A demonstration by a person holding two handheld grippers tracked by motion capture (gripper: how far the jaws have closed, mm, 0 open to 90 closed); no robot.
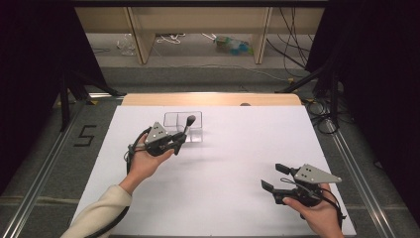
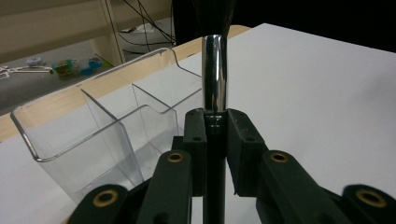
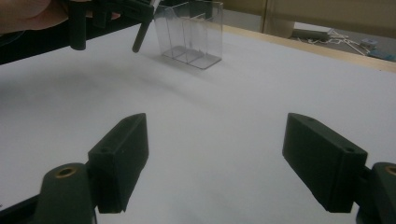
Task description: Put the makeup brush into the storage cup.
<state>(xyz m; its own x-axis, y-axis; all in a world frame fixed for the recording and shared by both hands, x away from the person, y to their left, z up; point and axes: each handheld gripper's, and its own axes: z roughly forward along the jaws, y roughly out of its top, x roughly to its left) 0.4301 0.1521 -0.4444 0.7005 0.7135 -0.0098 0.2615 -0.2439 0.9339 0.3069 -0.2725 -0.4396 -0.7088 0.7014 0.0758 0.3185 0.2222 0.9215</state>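
Right tool jaws apart, left tool clamped on brush, bristles up.

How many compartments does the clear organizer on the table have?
3 show in the clear organizer from the left gripper view, side by side, split by two dividers. The brush clamped in the left gripper may hide more.

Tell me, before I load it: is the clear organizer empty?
Empty. The clear organizer shows bare compartments; the brush is outside, clamped in the left tool.
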